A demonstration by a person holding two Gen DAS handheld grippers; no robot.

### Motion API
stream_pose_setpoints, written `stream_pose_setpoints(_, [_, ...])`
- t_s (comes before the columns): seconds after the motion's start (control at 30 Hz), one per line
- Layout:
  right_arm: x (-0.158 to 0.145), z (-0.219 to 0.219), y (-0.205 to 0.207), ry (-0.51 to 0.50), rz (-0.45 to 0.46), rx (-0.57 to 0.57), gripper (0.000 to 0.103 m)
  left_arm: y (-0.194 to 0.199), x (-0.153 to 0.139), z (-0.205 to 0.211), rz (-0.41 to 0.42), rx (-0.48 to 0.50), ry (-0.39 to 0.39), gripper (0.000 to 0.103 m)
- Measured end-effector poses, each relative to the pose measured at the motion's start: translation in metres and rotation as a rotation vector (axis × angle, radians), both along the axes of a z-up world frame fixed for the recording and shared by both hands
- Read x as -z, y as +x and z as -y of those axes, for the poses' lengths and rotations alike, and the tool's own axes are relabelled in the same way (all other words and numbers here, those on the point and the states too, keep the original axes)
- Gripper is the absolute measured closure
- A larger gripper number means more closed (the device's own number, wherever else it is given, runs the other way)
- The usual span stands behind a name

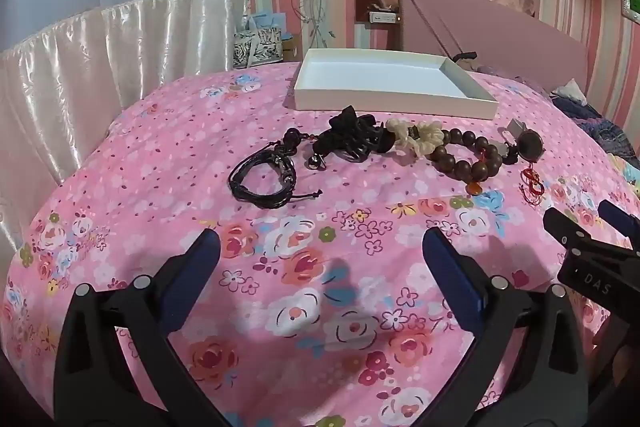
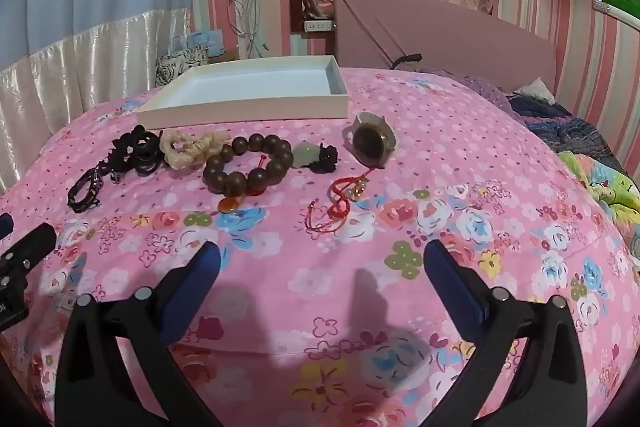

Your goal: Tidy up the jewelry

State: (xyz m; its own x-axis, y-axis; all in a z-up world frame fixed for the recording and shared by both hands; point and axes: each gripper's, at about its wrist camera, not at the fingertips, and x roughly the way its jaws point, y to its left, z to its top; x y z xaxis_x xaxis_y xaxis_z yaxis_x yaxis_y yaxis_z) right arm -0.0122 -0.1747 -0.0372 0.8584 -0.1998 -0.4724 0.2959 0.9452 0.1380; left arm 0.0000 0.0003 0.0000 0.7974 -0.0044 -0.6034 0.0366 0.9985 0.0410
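A white shallow box point(image 1: 468, 105) point(image 2: 240, 115) lies empty at the back of the pink floral bed. In front of it lies a row of jewelry: a black cord bracelet point(image 1: 262, 177) point(image 2: 84, 189), black hair ties point(image 1: 352, 141) point(image 2: 138, 149), a cream scrunchie point(image 1: 416, 137) point(image 2: 192, 147), a brown bead bracelet point(image 1: 466, 157) point(image 2: 248, 163), a jade pendant point(image 2: 306, 151), a watch point(image 1: 530, 143) point(image 2: 372, 141) and a red string bracelet point(image 1: 532, 183) point(image 2: 344, 195). My left gripper point(image 1: 320, 247) and my right gripper point(image 2: 322, 259) are both open and empty, hovering short of the row.
A pink headboard point(image 1: 500, 31) stands behind the box. Crumpled blankets point(image 2: 580, 143) lie at the right. A satin bed skirt point(image 1: 100, 59) and bags point(image 1: 260, 43) are at the left. The right gripper also shows at the left wrist view's right edge point(image 1: 592, 227).
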Motion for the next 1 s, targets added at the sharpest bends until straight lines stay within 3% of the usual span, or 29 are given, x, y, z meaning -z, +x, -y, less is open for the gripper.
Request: stream_pose_setpoints(1.0, [-0.006, 0.001, -0.003, -0.074, 0.022, 0.04, 0.002, 0.0, -0.001, 0.0, -0.009, 0.006, -0.007, 0.003])
